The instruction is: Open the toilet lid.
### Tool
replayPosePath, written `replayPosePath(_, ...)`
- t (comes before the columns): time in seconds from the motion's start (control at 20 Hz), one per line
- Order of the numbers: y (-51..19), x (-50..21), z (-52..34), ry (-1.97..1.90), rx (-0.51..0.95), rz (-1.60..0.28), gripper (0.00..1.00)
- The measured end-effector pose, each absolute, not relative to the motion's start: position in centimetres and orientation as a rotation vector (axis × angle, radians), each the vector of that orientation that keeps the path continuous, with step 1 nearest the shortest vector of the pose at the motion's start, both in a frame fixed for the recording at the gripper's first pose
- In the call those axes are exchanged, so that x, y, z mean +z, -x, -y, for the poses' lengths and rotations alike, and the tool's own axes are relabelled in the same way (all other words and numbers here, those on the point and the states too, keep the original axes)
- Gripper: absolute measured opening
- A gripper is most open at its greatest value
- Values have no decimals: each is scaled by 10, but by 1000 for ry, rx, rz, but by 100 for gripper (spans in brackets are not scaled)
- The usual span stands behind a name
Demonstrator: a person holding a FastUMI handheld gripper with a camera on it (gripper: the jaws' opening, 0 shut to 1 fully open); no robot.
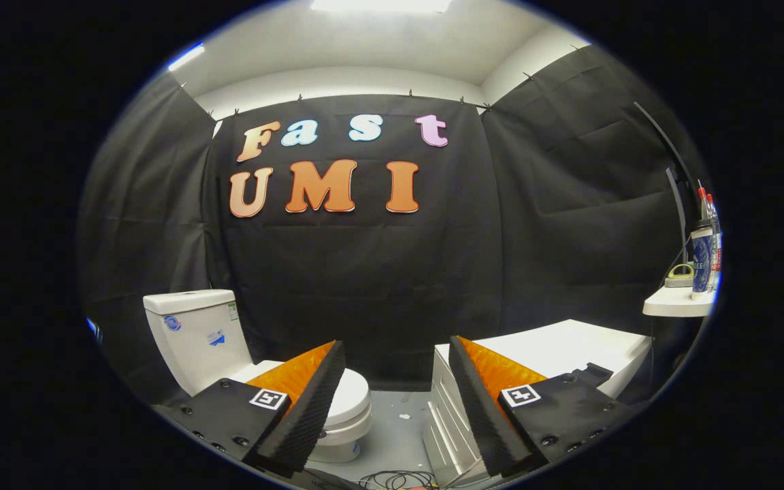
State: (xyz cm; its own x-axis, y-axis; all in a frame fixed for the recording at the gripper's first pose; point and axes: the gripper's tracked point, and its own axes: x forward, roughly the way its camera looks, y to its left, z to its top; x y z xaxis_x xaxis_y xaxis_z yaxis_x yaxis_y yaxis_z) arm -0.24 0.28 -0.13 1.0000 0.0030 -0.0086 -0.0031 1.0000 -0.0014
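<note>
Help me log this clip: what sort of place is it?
Likely a mock bathroom in a cloth-walled booth: a toilet with its lid down, a white cabinet, a shelf of bottles. The fingers hang open.

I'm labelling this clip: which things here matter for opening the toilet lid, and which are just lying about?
Job: toilet, its shut lid, the open gripper.

Lying about: cabinet, shelf with bottles, cables on the floor.

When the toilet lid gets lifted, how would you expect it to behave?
The toilet lid lies shut and looks like smooth, glossy, rigid plastic, so it will probably stay stiff but may slip against the fingers. It likely pivots up toward the tank instead of coming free. The hand-held gripper is open, short of it.
</note>
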Motion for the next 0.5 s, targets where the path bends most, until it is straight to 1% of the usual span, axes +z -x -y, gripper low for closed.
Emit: replayPosePath(0.5,5,9,-6,27,-8,25,98)
